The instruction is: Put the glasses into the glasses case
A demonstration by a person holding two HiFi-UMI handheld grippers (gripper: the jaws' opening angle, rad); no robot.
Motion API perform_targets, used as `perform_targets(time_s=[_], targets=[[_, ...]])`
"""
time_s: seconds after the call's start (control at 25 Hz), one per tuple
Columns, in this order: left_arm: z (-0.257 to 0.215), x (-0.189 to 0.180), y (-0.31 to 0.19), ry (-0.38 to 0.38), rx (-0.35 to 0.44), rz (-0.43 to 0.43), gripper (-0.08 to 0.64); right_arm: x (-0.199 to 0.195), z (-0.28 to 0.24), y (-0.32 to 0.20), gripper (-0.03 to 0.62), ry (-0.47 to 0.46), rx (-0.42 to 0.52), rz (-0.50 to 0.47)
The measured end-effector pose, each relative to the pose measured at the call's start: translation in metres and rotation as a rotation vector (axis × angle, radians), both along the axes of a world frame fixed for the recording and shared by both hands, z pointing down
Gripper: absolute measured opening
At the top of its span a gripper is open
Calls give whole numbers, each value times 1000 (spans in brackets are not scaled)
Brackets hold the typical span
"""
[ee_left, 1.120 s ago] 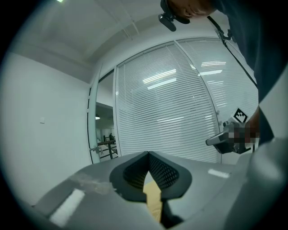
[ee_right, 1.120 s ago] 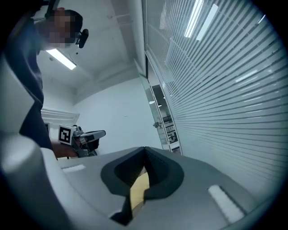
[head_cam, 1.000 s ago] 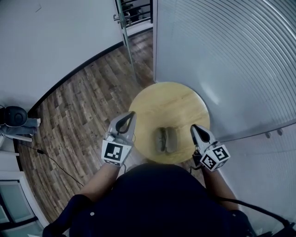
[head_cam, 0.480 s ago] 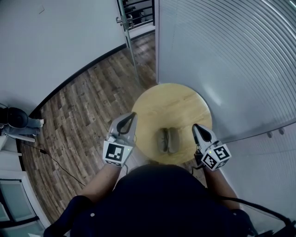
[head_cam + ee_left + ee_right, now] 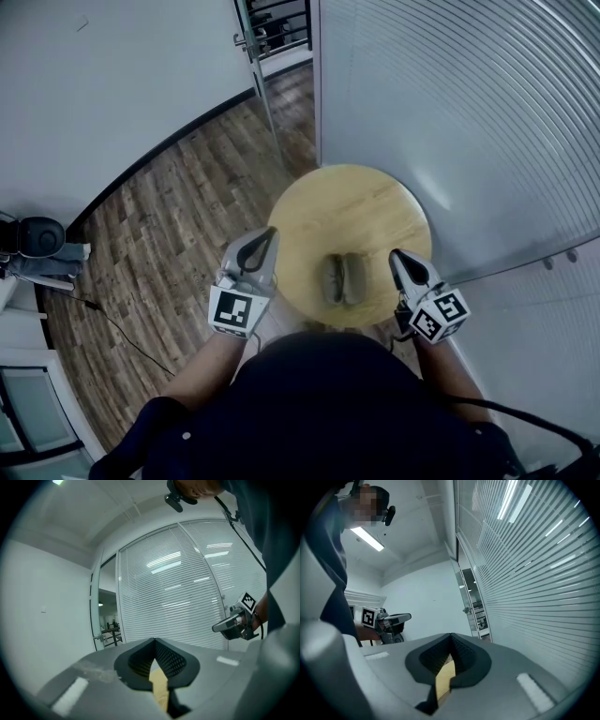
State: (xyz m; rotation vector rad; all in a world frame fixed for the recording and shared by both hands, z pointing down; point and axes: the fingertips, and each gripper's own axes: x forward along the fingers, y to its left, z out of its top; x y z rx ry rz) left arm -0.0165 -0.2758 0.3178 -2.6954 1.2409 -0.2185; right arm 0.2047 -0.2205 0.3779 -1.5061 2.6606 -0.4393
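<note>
A grey-green glasses case lies on the round wooden table, near its front edge. It shows as two rounded halves side by side, and I cannot make out any glasses. My left gripper hangs at the table's left rim, left of the case, its jaws shut and empty. My right gripper is at the right rim, right of the case, also shut and empty. In the left gripper view the jaw tips meet, with the right gripper beyond. In the right gripper view the tips meet, with the left gripper opposite.
A glass wall with horizontal blinds runs close behind and right of the table. A metal door frame stands at the back. Wooden floor spreads to the left, with a black device and a cable on it.
</note>
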Motion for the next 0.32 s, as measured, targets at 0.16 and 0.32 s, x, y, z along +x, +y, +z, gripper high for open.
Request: perform_targets(time_s=[0.16, 0.32], targets=[[-2, -1, 2, -12, 15, 19, 5, -3, 2, 3, 9, 1, -8, 0], [-7, -1, 9, 25, 17, 23, 5, -6, 11, 5, 8, -15, -23, 3]])
